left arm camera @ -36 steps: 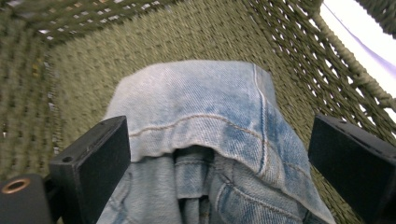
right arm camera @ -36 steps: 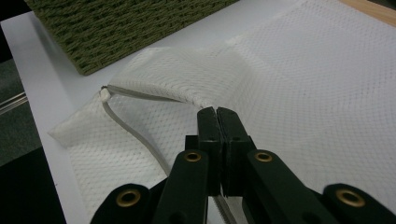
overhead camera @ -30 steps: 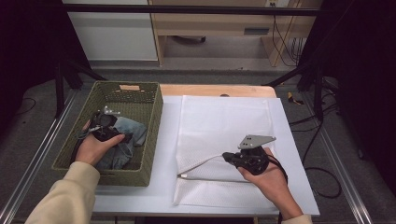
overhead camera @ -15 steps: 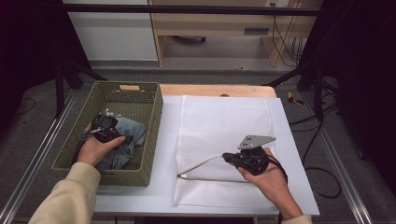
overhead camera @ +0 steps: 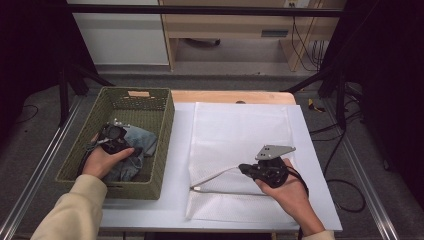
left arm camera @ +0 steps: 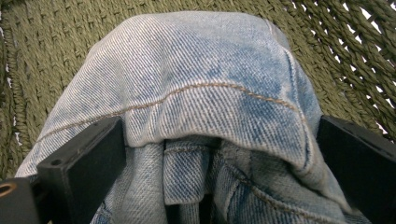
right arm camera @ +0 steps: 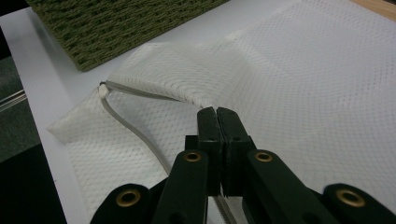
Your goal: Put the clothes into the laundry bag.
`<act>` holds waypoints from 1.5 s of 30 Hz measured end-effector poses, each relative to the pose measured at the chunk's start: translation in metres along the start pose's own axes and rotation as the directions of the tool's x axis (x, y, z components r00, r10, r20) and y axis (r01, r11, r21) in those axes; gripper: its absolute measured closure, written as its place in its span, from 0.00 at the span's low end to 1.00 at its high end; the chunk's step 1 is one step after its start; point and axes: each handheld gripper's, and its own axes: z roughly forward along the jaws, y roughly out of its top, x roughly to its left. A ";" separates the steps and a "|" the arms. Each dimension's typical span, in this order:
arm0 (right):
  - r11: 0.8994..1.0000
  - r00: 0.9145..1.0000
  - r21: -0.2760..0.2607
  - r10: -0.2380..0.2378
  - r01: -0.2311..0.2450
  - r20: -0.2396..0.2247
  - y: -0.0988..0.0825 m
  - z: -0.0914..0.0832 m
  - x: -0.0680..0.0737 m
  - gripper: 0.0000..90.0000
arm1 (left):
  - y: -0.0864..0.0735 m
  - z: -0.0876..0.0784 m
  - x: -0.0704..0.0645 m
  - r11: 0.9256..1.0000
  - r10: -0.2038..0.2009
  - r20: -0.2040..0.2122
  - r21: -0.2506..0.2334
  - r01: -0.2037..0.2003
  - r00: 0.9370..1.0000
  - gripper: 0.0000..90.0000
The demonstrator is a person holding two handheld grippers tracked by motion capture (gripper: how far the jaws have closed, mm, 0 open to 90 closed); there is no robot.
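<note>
Reaching into the basket (overhead camera: 165, 145) at the table's (overhead camera: 175, 170) left edge, the left gripper (overhead camera: 112, 137) is set over folded jeans (overhead camera: 142, 142) while the right gripper (overhead camera: 250, 169) is kept clamped on a white mesh bag (overhead camera: 240, 130).

In the left gripper view the jeans (left arm camera: 196, 93) are seen bulging between the two jaws, which stand wide on either side of the denim; whether the pads actually press on the cloth cannot be told from this close view. The jeans lie toward the basket's near half, against its woven floor (left arm camera: 46, 42). The bag is spread over the table's middle, and its upper layer (right arm camera: 177, 79) is pinched beside the zipper (right arm camera: 135, 133) by the closed right jaws near the bag's front edge.
</note>
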 end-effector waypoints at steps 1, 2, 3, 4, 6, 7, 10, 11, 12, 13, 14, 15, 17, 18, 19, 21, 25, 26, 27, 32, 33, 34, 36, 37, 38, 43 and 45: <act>1.000 1.000 -0.001 0.000 0.000 0.000 0.000 0.000 0.000 0.99 | 0.000 0.000 0.000 1.000 0.000 -0.001 0.000 0.000 1.000 0.02; 1.000 1.000 -0.003 -0.001 0.002 0.001 0.000 0.000 0.000 0.99 | 0.000 0.000 0.000 1.000 0.002 0.000 0.001 -0.002 1.000 0.02; 1.000 1.000 -0.001 -0.001 0.001 0.001 0.000 -0.001 -0.001 0.99 | 0.000 0.000 0.000 1.000 0.002 -0.002 0.000 -0.002 1.000 0.02; 1.000 1.000 -0.001 -0.002 0.002 0.000 0.000 -0.001 -0.001 0.99 | 0.000 0.000 0.000 1.000 0.003 -0.002 0.001 -0.003 1.000 0.02; 1.000 1.000 0.002 0.001 -0.001 0.003 0.000 -0.001 -0.001 0.99 | 0.000 0.001 0.000 1.000 0.005 -0.002 0.002 -0.005 1.000 0.01; 1.000 1.000 0.003 0.002 -0.002 0.004 -0.001 -0.001 -0.001 0.99 | 0.000 0.001 -0.001 1.000 0.008 0.000 0.007 -0.008 1.000 0.01; 1.000 1.000 0.002 0.001 -0.001 0.006 -0.001 -0.001 -0.002 0.99 | 0.000 0.002 -0.001 1.000 0.013 0.002 0.011 -0.013 1.000 0.01; 1.000 1.000 0.002 0.001 -0.001 0.006 -0.001 -0.001 -0.002 0.99 | 0.000 0.002 -0.001 1.000 0.013 0.002 0.011 -0.013 1.000 0.01; 1.000 1.000 0.001 0.001 -0.001 0.008 -0.001 -0.001 -0.002 0.99 | -0.001 0.003 -0.001 1.000 0.011 0.002 0.013 -0.011 1.000 0.01; 1.000 1.000 0.001 0.001 -0.001 0.008 -0.001 -0.001 -0.002 0.99 | -0.001 0.003 -0.001 1.000 0.011 0.003 0.015 -0.011 1.000 0.01; 1.000 1.000 0.002 0.001 -0.001 0.008 -0.001 -0.001 -0.002 0.99 | -0.001 0.004 -0.002 1.000 0.013 0.003 0.016 -0.013 1.000 0.01; 1.000 1.000 0.002 0.002 -0.002 0.008 -0.001 -0.002 -0.002 0.99 | -0.001 0.004 -0.002 1.000 0.015 0.002 0.016 -0.015 1.000 0.01; 1.000 1.000 0.003 -0.001 0.000 0.007 -0.001 -0.002 -0.002 0.99 | -0.001 0.004 -0.002 1.000 0.014 0.003 0.015 -0.014 1.000 0.01; 1.000 1.000 0.002 0.000 0.000 0.007 -0.001 -0.002 -0.002 0.99 | -0.001 0.004 -0.002 1.000 0.014 0.003 0.016 -0.014 1.000 0.01; 1.000 1.000 0.002 0.000 0.000 0.007 -0.001 -0.002 -0.002 0.99 | -0.001 0.004 -0.002 1.000 0.014 0.002 0.017 -0.014 1.000 0.01; 1.000 1.000 0.000 -0.001 0.001 0.008 -0.001 -0.001 -0.002 0.99 | -0.001 0.004 -0.002 1.000 0.015 0.001 0.018 -0.015 1.000 0.01; 1.000 1.000 0.002 -0.002 0.002 0.007 -0.001 -0.001 -0.002 0.99 | -0.001 0.005 -0.002 1.000 0.012 0.004 0.027 -0.012 1.000 0.01; 1.000 1.000 0.002 -0.002 0.002 0.007 -0.001 -0.001 -0.002 0.99 | -0.001 0.005 -0.002 1.000 0.012 0.004 0.027 -0.012 1.000 0.01; 1.000 1.000 0.003 -0.003 0.003 0.007 -0.001 -0.001 -0.002 0.99 | -0.001 0.006 -0.002 0.999 0.014 0.003 0.030 -0.014 1.000 0.01; 1.000 1.000 0.004 -0.003 0.003 0.007 -0.002 -0.001 -0.002 0.99 | -0.002 0.008 -0.004 0.998 0.027 0.001 0.053 -0.027 1.000 0.02; 1.000 1.000 0.005 -0.003 0.003 0.007 -0.001 -0.001 -0.002 0.99 | -0.002 0.008 -0.004 0.998 0.033 0.000 0.055 -0.033 0.999 0.05; 1.000 1.000 0.005 -0.003 0.003 0.007 -0.001 -0.001 -0.002 0.99 | -0.002 0.008 -0.004 0.998 0.036 -0.001 0.059 -0.036 0.999 0.08; 1.000 1.000 0.003 -0.004 0.004 0.008 -0.001 -0.001 -0.002 0.99 | -0.003 0.007 -0.003 0.996 0.052 0.002 0.070 -0.052 0.999 0.21; 1.000 1.000 0.003 -0.004 0.004 0.008 -0.001 -0.001 -0.002 0.99 | -0.002 0.005 -0.003 0.996 0.055 0.006 0.075 -0.055 0.998 0.28; 1.000 1.000 0.003 -0.004 0.004 0.008 -0.001 -0.001 -0.002 0.99 | -0.002 0.004 -0.003 0.995 0.056 0.007 0.081 -0.056 0.998 0.35; 1.000 1.000 0.002 -0.005 0.005 0.012 -0.002 -0.002 -0.002 0.99 | 0.002 -0.006 -0.004 0.992 0.082 -0.033 0.096 -0.078 0.996 0.61; 1.000 1.000 0.003 -0.002 0.002 0.011 -0.002 -0.002 -0.003 0.99 | 0.002 -0.008 -0.004 0.994 0.077 -0.043 0.078 -0.074 0.996 0.64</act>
